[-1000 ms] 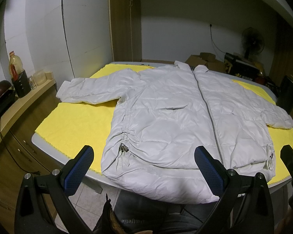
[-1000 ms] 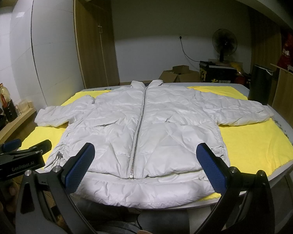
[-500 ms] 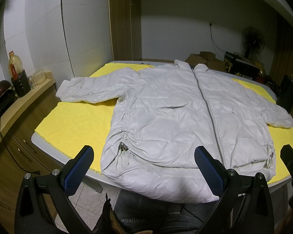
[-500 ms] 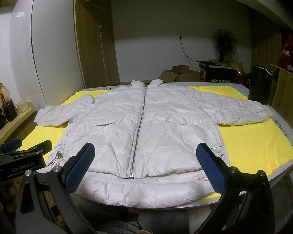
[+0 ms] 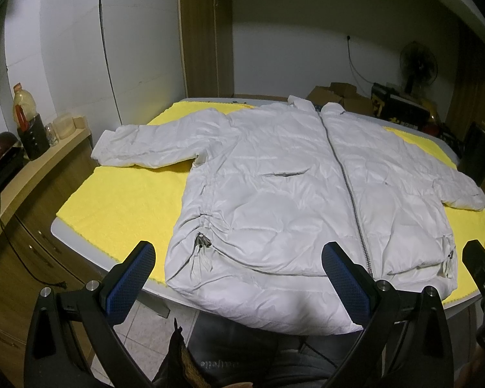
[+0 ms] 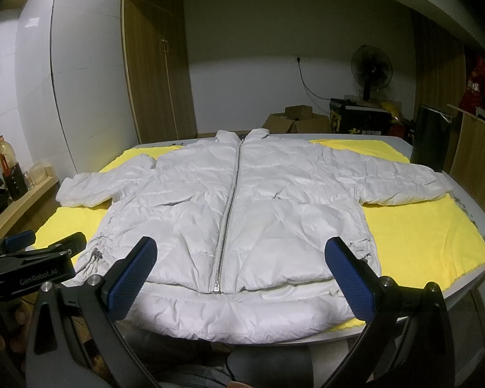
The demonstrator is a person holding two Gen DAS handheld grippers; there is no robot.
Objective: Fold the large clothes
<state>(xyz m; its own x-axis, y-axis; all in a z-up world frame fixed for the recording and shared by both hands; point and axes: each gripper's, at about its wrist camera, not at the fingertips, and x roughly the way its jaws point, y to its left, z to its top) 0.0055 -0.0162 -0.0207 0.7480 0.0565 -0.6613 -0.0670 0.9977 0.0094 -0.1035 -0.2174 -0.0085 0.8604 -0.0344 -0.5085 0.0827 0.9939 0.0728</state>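
Folding should start at a sleeve: both the left gripper [image 5: 239,286] and right gripper [image 6: 239,283] hover wide open, empty, before the spread white puffer jacket [image 6: 242,213] at frame centre; pinch a cuff, carry it across the zipper [image 6: 228,216]

walls: plain white, dimly lit
wardrobe [image 6: 158,74]: wood, set against the back wall
fan [image 6: 371,68]: parked in the far corner
boxes [image 6: 296,123]: cardboard, piled on the floor
floor [image 5: 145,329]: pale tiles

One jacket [image 6: 242,213]; one yellow cloth [image 6: 420,236]; one fan [image 6: 371,68]; two grippers [image 5: 239,278] [image 6: 241,276]
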